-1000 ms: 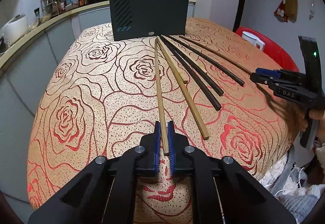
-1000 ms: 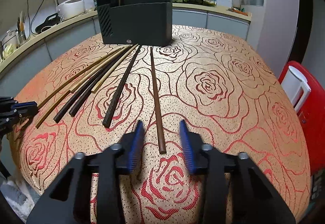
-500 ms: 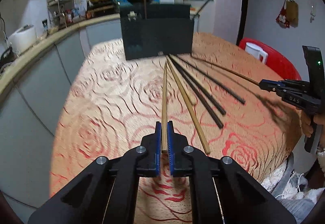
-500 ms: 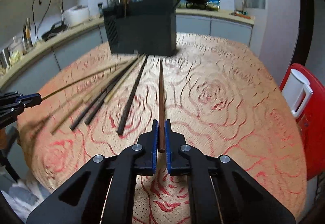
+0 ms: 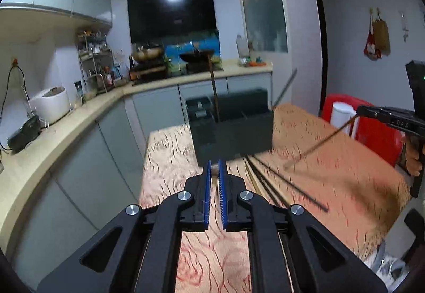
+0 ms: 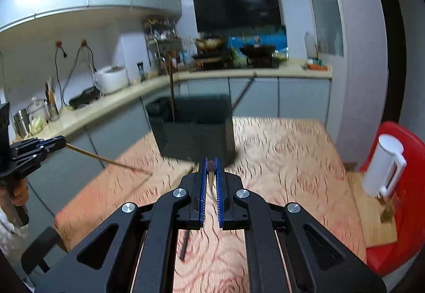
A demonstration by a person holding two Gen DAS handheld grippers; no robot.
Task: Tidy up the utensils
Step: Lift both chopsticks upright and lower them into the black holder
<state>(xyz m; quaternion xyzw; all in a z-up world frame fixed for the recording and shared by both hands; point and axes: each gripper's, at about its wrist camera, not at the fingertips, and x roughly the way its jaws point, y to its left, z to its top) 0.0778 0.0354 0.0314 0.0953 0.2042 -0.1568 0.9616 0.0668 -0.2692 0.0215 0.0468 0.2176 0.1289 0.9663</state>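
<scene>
Chopsticks [image 6: 211,166] — pinched between fingers [image 6: 203,186], both grippers.

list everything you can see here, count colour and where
utensil holder: one, black, far end of the table
chopsticks in holder: two, one brown, one dark, sticking up out of it
loose chopsticks: several, dark and tan, blurred, lying in front of the holder
tablecloth: one, tan with red roses, over the table
jug: one, white, on the red chair
rice cooker: one, white, on the counter
woks: two, dark, on the stove
left gripper: black, blue jaws shut on a tan chopstick
right gripper: black, blue jaws shut on a brown chopstick
</scene>
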